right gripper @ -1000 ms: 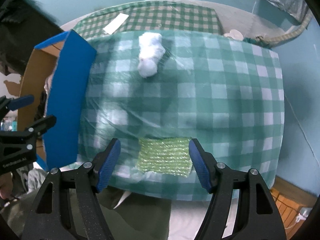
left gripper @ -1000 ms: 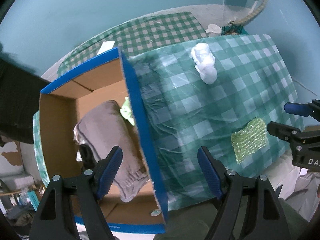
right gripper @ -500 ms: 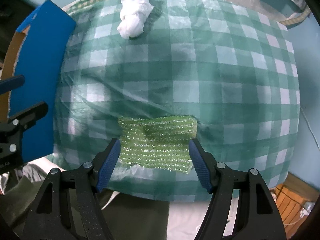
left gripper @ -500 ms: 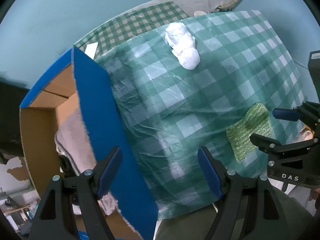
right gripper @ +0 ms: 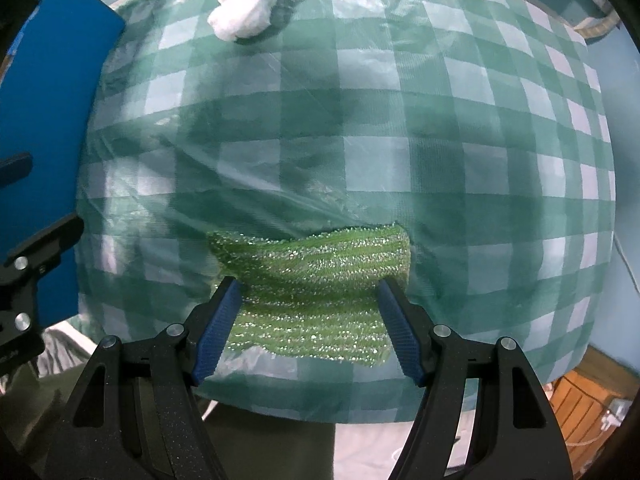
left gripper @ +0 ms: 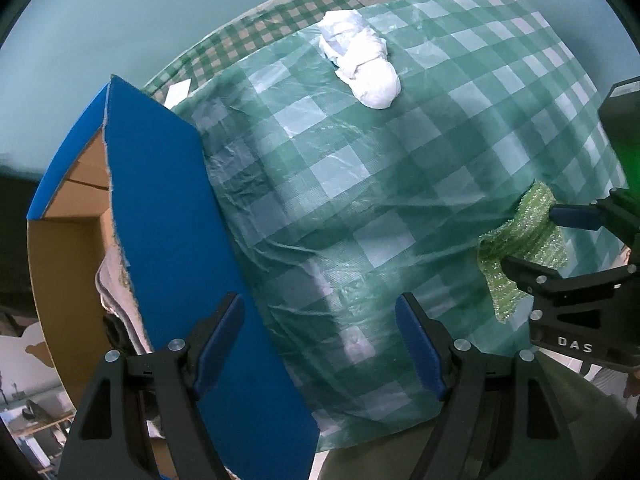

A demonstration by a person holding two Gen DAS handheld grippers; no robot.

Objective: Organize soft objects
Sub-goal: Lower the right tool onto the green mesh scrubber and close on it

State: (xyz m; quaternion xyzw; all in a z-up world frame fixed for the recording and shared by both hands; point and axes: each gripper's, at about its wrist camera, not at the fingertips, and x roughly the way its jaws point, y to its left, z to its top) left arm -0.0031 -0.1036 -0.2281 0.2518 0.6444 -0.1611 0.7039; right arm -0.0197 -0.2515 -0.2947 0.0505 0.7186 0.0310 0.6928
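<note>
A sparkly green cloth (right gripper: 316, 276) lies flat near the front edge of the checked tablecloth (right gripper: 440, 120). My right gripper (right gripper: 308, 286) points down over it, open, one blue pad at each side of the cloth. The left wrist view shows that cloth (left gripper: 520, 236) at the right with the right gripper (left gripper: 532, 238) on it. A white crumpled bundle (left gripper: 360, 68) (right gripper: 248, 8) sits at the table's far side. My left gripper (left gripper: 318, 304) hangs open and empty above the table beside the blue-walled cardboard box (left gripper: 168, 220). Grey fabric (left gripper: 114, 280) shows inside the box.
The box (right gripper: 48, 100) stands against the table's left edge, its blue wall rising above the tabletop. A second checked surface (left gripper: 248, 40) with a white paper slip (left gripper: 178, 92) lies behind. A wooden item (right gripper: 580, 412) sits on the floor at right.
Both grippers have come down toward the table. The left one shifted from over the box to over the tablecloth. The right one's pads now flank the green cloth.
</note>
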